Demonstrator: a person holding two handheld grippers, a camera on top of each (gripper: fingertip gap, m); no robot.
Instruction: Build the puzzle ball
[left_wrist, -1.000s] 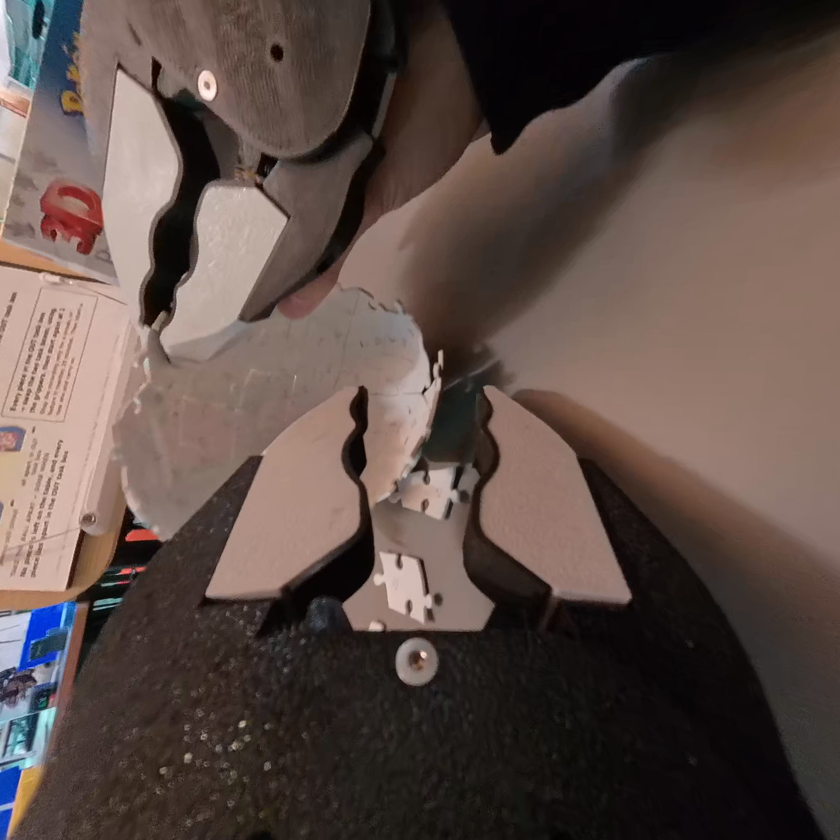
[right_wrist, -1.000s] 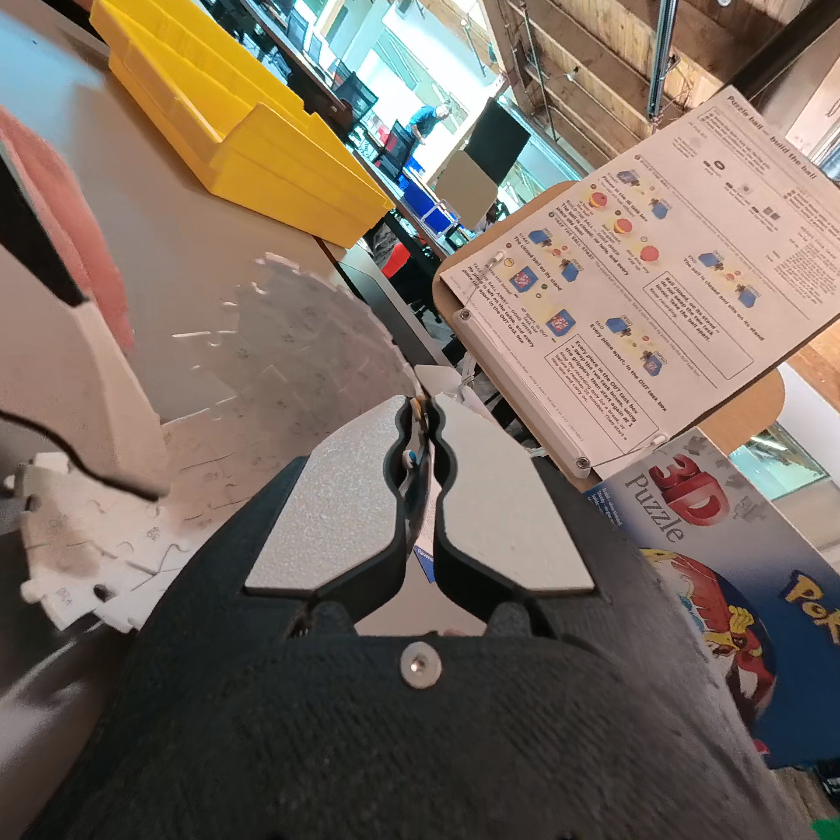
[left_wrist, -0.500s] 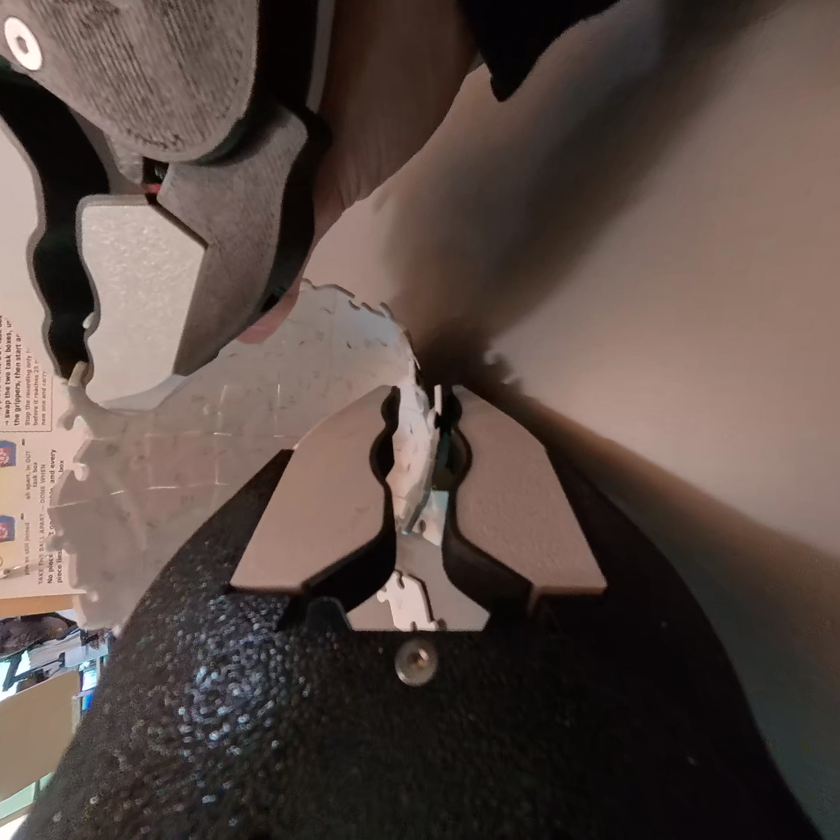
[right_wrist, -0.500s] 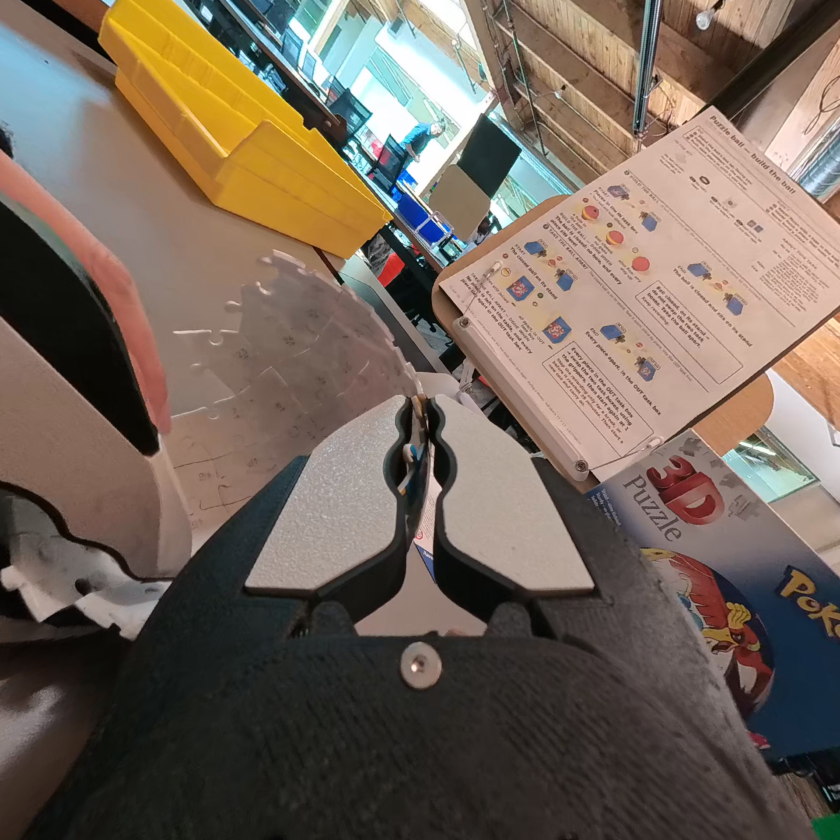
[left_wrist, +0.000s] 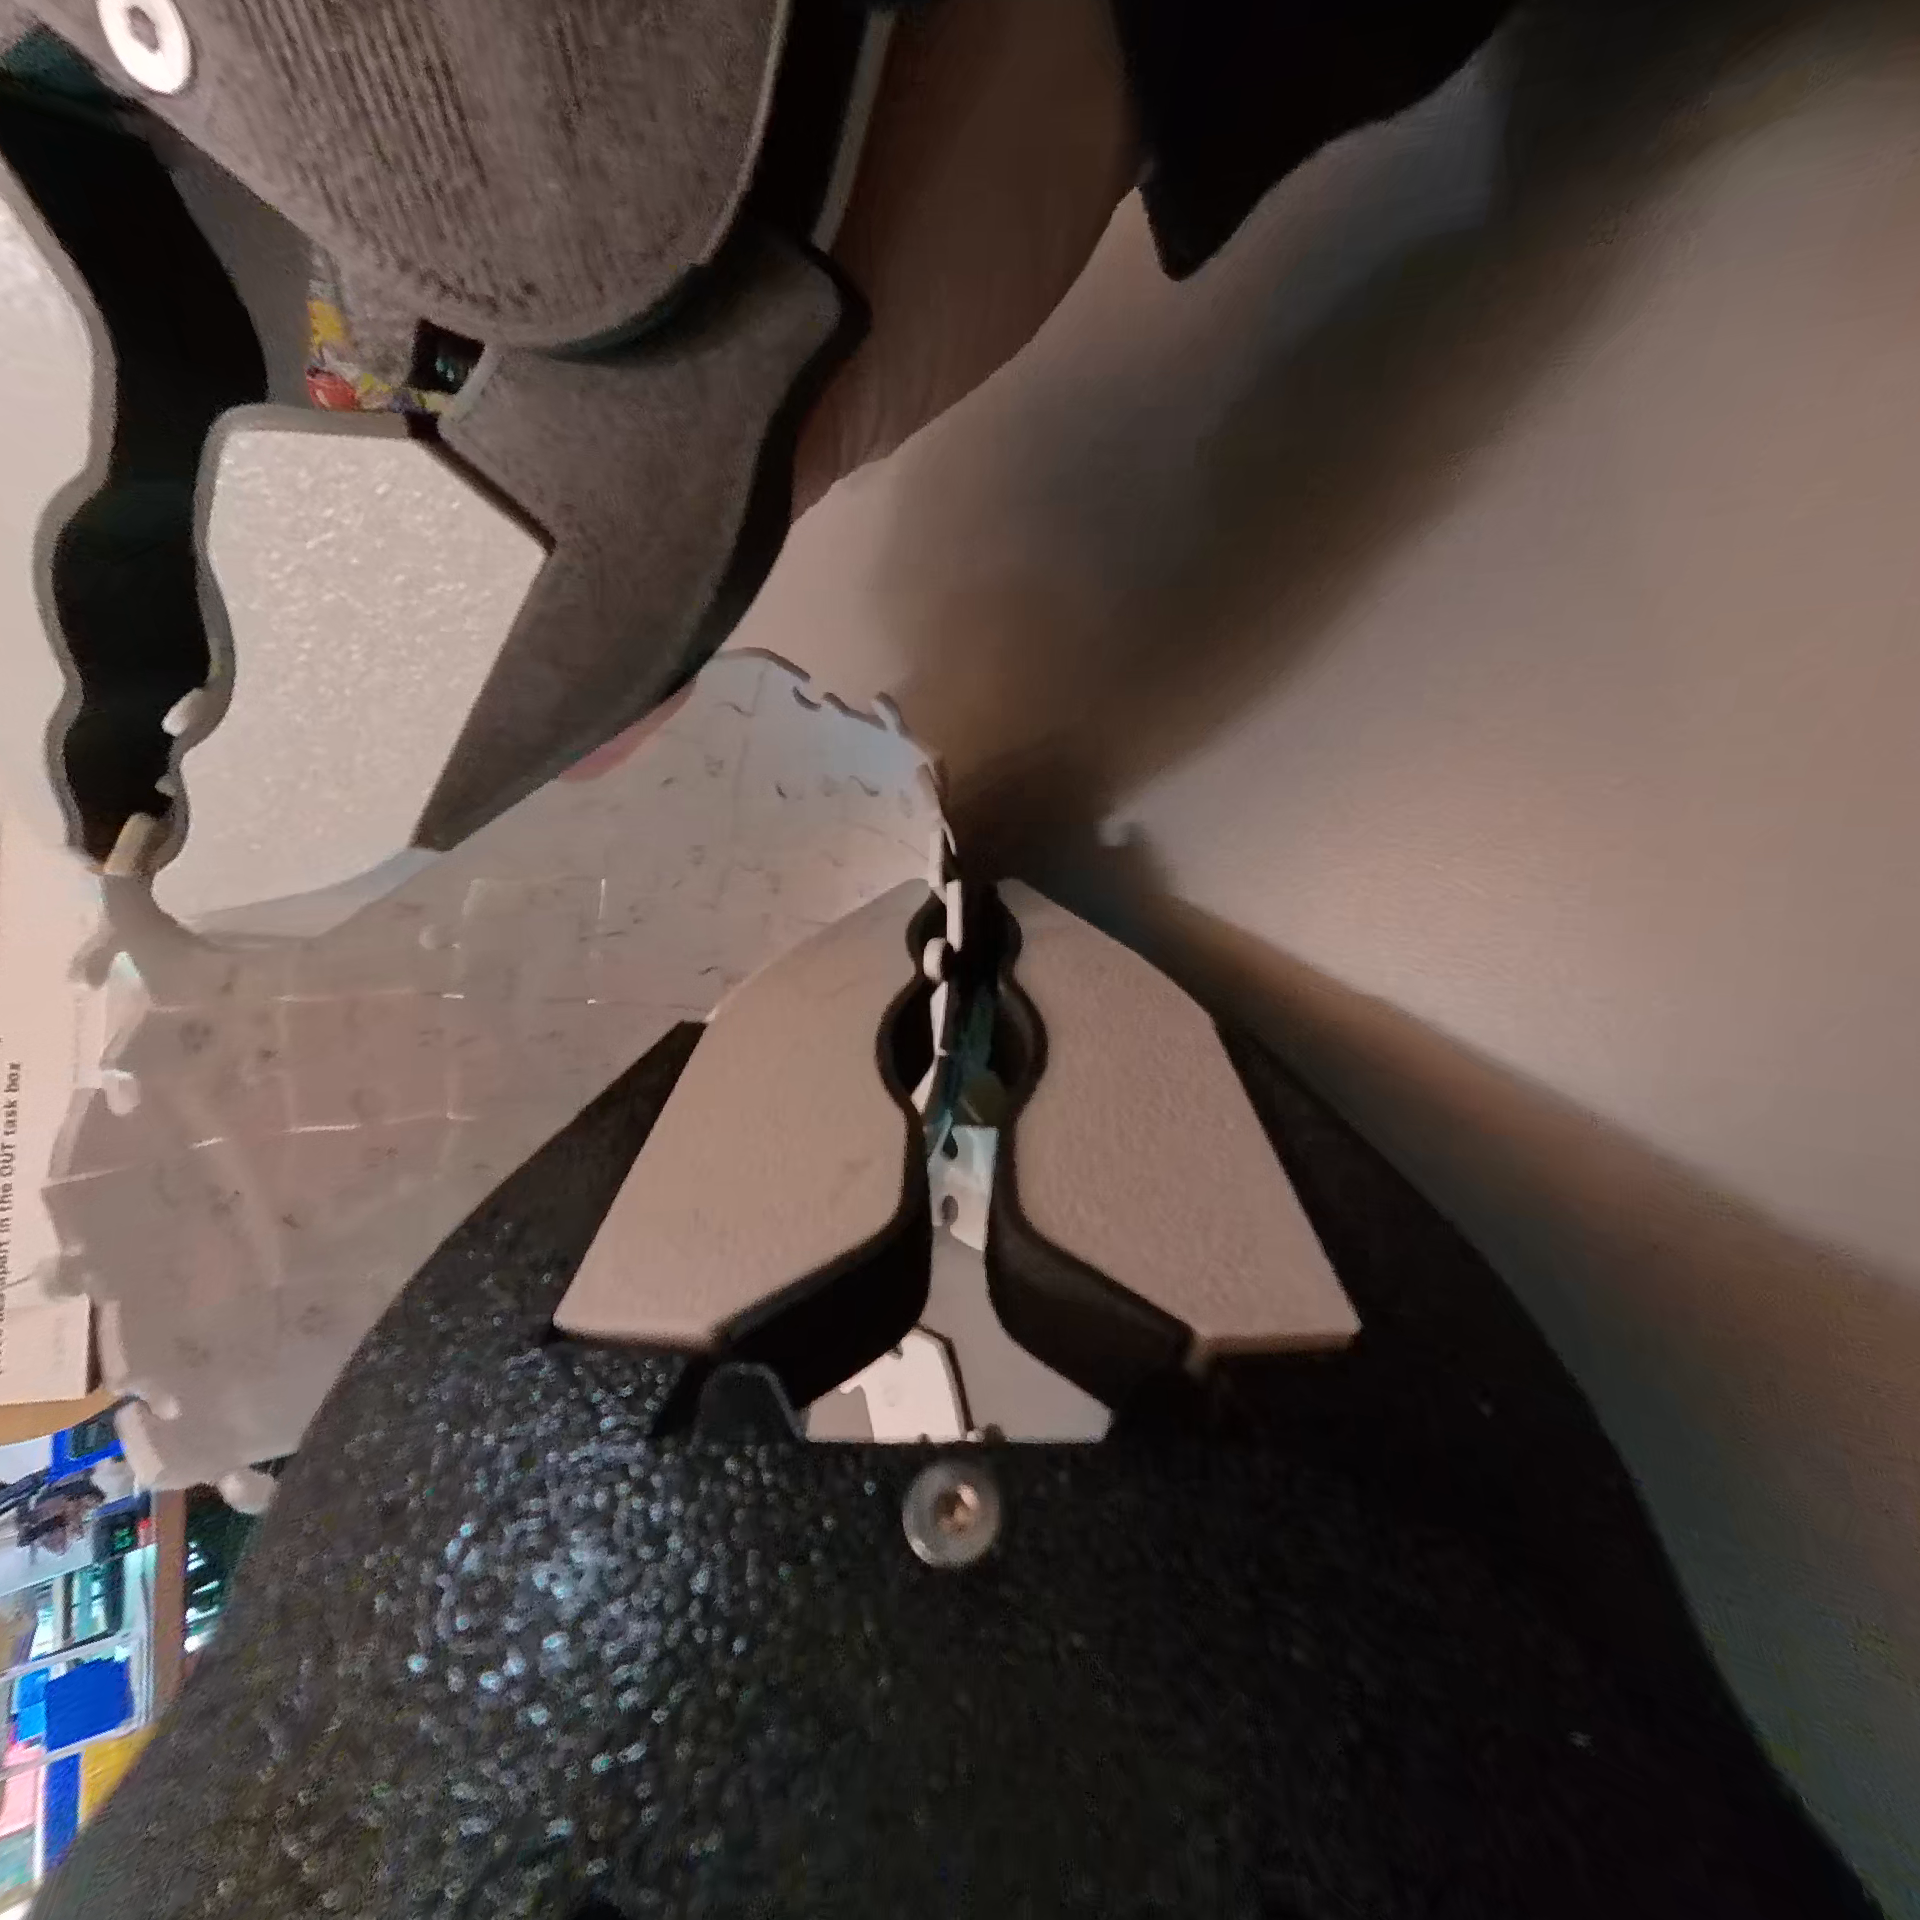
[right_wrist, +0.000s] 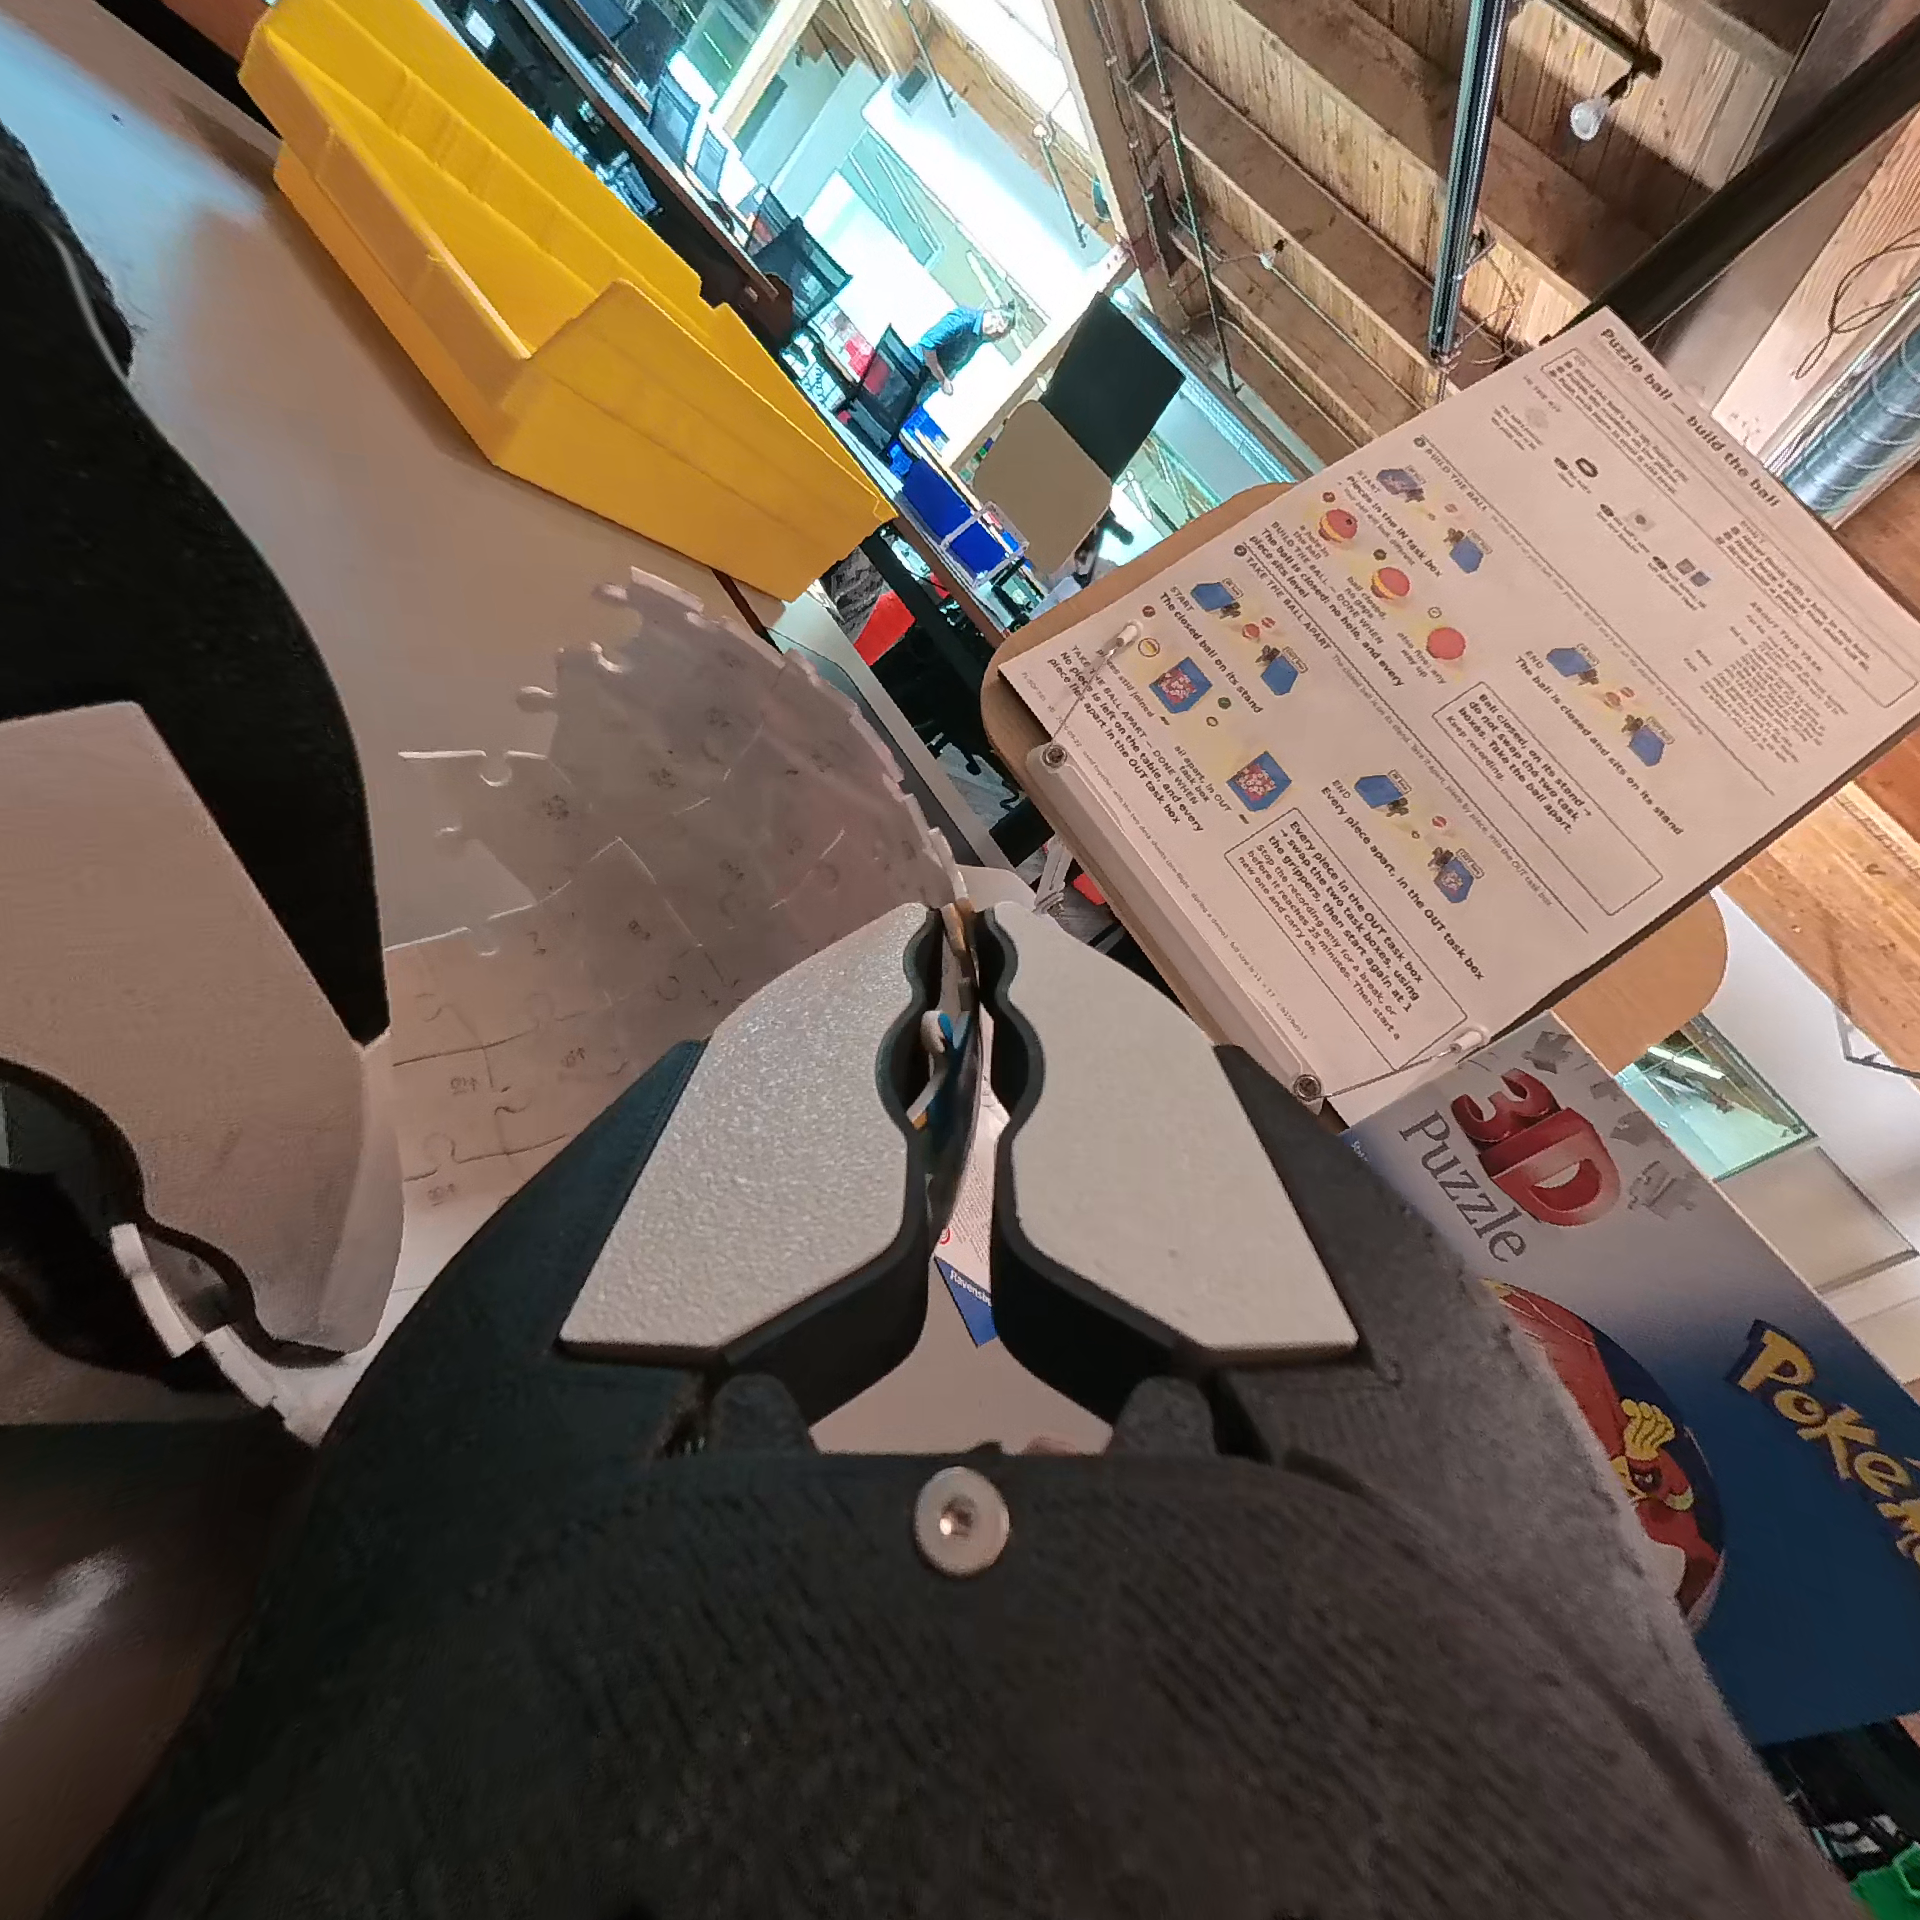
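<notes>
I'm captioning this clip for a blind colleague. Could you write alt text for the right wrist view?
The right gripper is shut on the edge of a curved grey shell of joined puzzle pieces, with the left gripper pinching its near-left edge. Behind stand yellow bins, a clipped instruction sheet and a blue puzzle box.

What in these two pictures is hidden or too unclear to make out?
- Puzzle shell, left wrist view: its printed outer face is turned away, and its lower part sits behind the left gripper.
- Shell rim inside the right gripper, right wrist view: the closed fingers cover it.
- Puzzle box: cut off by the right edge.
- Table, left wrist view: blurred.
</notes>
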